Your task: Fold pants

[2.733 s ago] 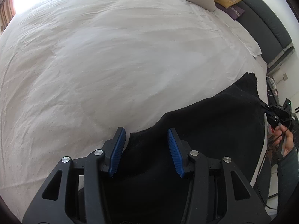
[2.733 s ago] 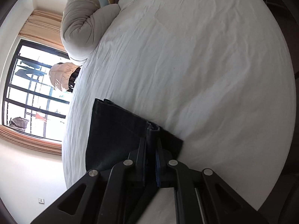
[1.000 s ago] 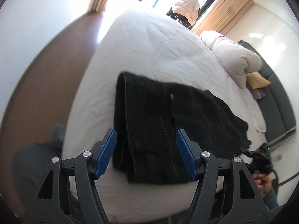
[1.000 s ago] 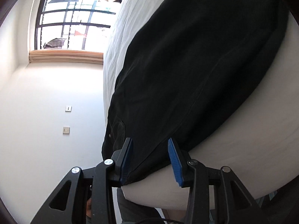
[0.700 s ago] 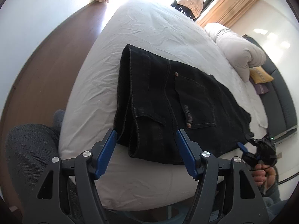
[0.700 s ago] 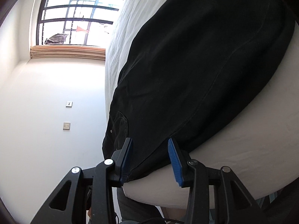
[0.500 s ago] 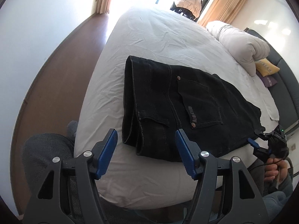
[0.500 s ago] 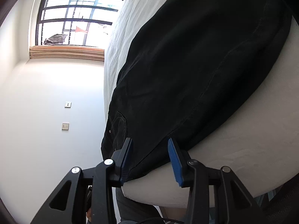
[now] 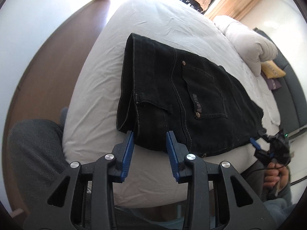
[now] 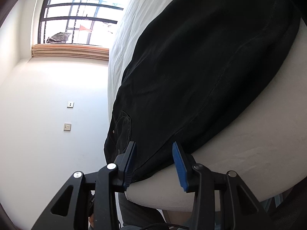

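1. The black pants (image 9: 178, 99) are lying folded on the white bed (image 9: 153, 28), along its near edge, with the back pocket and copper rivets facing up.
2. The left tongs (image 9: 148, 140) are hovering just in front of the pants' near left corner. Their blue pads are standing wide apart and gripping nothing; the folded hem is showing between them.
3. The right tongs (image 10: 154, 153) are likewise gaping wide and holding nothing. They are sitting at the near edge of the pants (image 10: 201, 67), where the cloth is draping over the mattress side.
4. In the left wrist view the right tongs (image 9: 257, 144) are appearing at the pants' right end.
5. The denim is looking dark, stitched and layered; the sheet is lying wrinkled. A bundled pale duvet (image 9: 247, 40) is resting at the far right of the bed.
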